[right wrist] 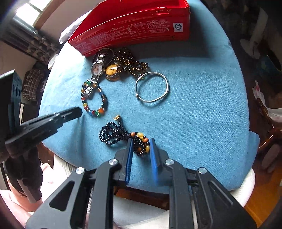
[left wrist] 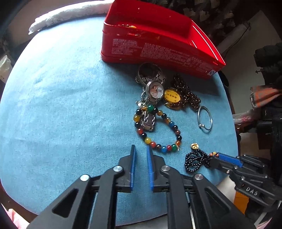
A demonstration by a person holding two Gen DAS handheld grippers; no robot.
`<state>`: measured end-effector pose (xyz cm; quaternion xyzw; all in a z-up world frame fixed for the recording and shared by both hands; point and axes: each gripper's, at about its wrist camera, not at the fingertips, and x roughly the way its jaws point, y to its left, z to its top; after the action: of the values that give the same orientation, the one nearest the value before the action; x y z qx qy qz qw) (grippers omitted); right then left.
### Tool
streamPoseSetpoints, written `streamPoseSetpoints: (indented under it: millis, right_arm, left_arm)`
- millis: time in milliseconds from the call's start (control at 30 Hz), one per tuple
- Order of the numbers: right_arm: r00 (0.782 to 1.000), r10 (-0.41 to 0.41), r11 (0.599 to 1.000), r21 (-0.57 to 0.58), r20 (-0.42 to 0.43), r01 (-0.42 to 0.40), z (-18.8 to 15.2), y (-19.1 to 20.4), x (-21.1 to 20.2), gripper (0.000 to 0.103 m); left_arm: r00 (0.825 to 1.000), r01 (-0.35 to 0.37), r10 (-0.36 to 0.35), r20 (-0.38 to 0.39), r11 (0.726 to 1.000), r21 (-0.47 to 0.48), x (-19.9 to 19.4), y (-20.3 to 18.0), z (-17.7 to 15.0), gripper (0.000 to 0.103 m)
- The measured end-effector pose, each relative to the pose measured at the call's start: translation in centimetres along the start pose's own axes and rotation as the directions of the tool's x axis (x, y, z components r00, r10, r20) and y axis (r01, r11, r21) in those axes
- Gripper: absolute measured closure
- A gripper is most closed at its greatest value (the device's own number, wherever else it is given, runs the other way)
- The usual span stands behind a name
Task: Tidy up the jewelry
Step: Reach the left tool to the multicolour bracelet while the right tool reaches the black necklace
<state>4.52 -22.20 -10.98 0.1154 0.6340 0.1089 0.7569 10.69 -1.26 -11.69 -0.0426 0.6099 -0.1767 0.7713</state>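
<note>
Jewelry lies on a blue cushion (left wrist: 61,105) in front of an open red tin (left wrist: 158,51). My right gripper (right wrist: 141,141) is shut on the amber-beaded end of a black bead strand (right wrist: 109,133), whose gold charm (right wrist: 116,117) rests on the cloth. My left gripper (left wrist: 141,149) stands open by a narrow gap with nothing between its pads, just left of a colourful bead bracelet (left wrist: 171,124). A silver watch (left wrist: 155,91) overlaps that bracelet. Beside it are an amber pendant (left wrist: 171,96), a brown bead chain (left wrist: 190,96) and a silver bangle (right wrist: 165,91).
The red tin (right wrist: 134,30) stands at the cushion's far side, with a white towel (left wrist: 70,15) behind it. The cushion's near edge drops off just below both grippers. Dark household clutter surrounds the cushion on the right and the left.
</note>
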Motion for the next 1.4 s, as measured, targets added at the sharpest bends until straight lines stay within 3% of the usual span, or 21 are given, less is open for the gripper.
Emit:
streamPoseSetpoints:
  millis: [400,500,633,700,767,867,1400]
  right_arm:
    - [1.000,0.010,1.000,0.002,-0.002,-0.010,0.3,0.2,0.4,0.082]
    - [1.000,0.013,1.000,0.003,0.000,-0.013,0.3,0.1,0.4,0.082]
    - [1.000,0.016,1.000,0.004,0.003,-0.016,0.2,-0.1,0.4,0.082]
    - [1.000,0.021,1.000,0.008,0.002,-0.021,0.2,-0.2,0.3,0.082]
    - [1.000,0.022,1.000,0.008,0.003,-0.022,0.2,-0.3,0.3,0.082]
    - [1.000,0.022,1.000,0.005,0.004,-0.022,0.1,-0.4,0.2,0.082]
    - [0.999,0.014,0.999,-0.045,-0.036,-0.016,-0.6,1.1,0.2,0.080]
  left_arm:
    - [1.000,0.028,-0.028,-0.011,1.000,0.004,0.7,-0.3,0.9,0.083]
    - [0.999,0.052,-0.051,-0.016,0.998,0.030,0.9,-0.6,1.1,0.074]
    - [1.000,0.012,-0.010,-0.026,0.998,0.058,1.2,-1.5,1.4,0.072]
    - [0.999,-0.033,0.034,-0.012,0.996,0.077,1.8,-2.7,1.3,0.075]
    - [0.997,-0.082,0.081,0.004,0.993,0.080,1.9,-3.0,1.1,0.088]
    - [0.997,-0.077,0.077,0.014,0.995,0.060,1.9,-2.4,1.1,0.095]
    - [0.999,-0.049,0.050,-0.014,0.998,0.050,0.5,-0.5,-0.9,0.095]
